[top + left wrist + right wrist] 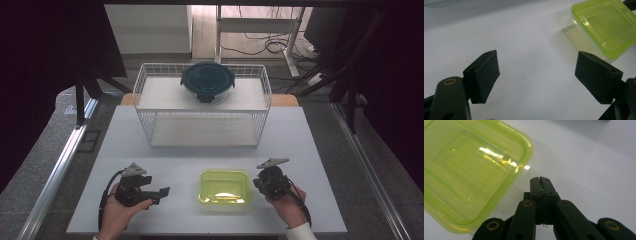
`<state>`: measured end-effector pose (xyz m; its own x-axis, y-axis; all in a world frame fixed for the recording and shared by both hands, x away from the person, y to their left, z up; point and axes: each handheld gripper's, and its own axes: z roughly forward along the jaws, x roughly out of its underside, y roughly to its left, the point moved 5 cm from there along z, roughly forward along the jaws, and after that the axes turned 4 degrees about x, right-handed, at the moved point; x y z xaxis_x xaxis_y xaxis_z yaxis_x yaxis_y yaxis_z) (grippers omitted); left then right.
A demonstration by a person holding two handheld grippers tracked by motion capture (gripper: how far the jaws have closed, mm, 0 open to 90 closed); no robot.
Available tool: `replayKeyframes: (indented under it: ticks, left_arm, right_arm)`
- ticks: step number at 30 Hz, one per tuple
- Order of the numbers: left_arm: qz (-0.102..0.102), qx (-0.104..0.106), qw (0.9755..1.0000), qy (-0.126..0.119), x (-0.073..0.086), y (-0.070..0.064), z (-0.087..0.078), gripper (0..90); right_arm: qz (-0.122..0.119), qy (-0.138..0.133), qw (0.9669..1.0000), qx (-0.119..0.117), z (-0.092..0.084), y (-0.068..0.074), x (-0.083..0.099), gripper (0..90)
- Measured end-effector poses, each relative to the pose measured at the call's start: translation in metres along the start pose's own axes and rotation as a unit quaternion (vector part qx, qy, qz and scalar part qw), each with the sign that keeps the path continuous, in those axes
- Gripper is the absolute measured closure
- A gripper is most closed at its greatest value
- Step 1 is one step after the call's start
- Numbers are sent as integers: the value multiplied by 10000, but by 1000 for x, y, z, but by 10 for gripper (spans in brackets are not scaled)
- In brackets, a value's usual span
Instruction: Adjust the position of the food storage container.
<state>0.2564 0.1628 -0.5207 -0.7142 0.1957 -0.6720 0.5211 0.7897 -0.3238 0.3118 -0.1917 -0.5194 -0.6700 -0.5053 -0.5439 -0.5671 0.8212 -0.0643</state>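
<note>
A clear box with a lime-green lid (224, 187) lies on the white table (200, 150) near its front edge, between my two grippers. My left gripper (159, 195) rests to its left, open, with bare table between its pads (484, 75); the green-lidded box (605, 25) lies beyond its right pad. My right gripper (259, 183) sits just right of the box with its jaws pressed together and nothing between them. In the right gripper view the shut gripper (540, 179) points past the corner of the green lid (469, 170), close to its edge.
A white wire basket (202, 102) stands at the back of the table. A round glass container with a dark blue lid (207, 81) sits on the basket's upper shelf. A metal rail (65, 160) runs along the left of the table.
</note>
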Motion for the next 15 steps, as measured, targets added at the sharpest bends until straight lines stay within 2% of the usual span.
replayKeyframes:
  ticks: [15]
  left_arm:
    - [-58, -45, 10000, -38, 1, 4, -2, 191]
  right_arm:
    - [-161, 18, 9999, -20, 10, 20, -10, 886]
